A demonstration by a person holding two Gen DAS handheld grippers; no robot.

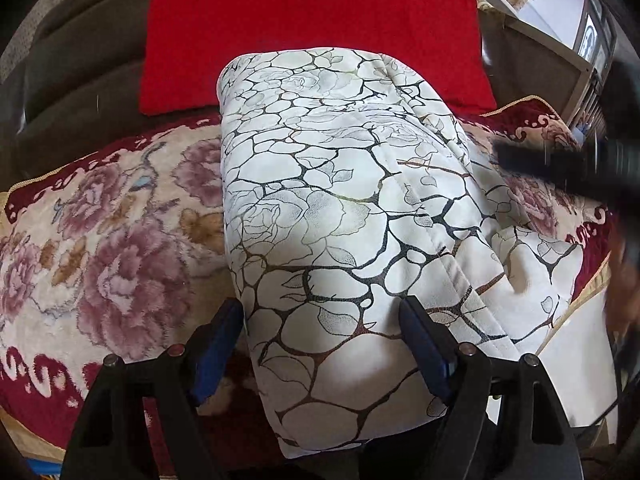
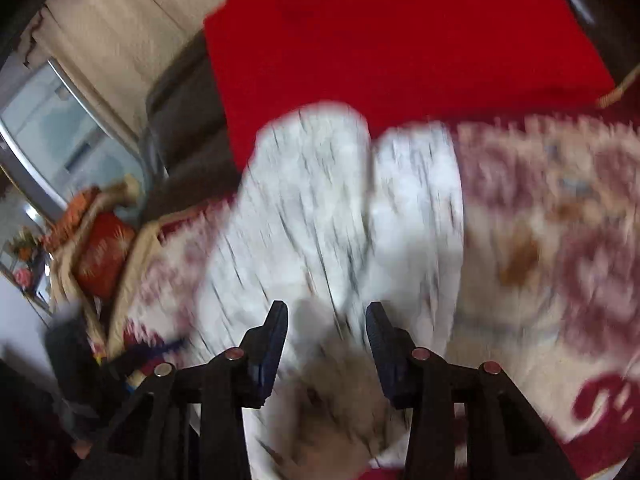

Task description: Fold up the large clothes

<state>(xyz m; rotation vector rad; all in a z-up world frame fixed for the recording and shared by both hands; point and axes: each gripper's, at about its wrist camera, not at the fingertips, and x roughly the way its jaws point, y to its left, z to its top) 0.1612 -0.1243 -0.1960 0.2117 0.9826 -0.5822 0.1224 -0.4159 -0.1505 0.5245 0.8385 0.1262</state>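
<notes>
- Left claw (image 1: pixel 320 344) is gaping wide, straddling the folded white garment's (image 1: pixel 340 200) near end, pads apart from it
- Right claw (image 2: pixel 326 344) is hovering half-spread above that garment, gripping nothing
- Garment is lying ahead of both claws on the floral sofa cover (image 1: pixel 100 220)

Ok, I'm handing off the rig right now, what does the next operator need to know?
Left gripper: wide, straddling the near end of the folded white patterned cloth; whether it presses is unclear.
Right gripper: jaws apart over the same cloth, nothing gripped; view blurred.
Cloth lies on the floral blanket, red cushion behind.
Done: folded into a long bundle.
Left: probably one more fold, then tidy.
</notes>
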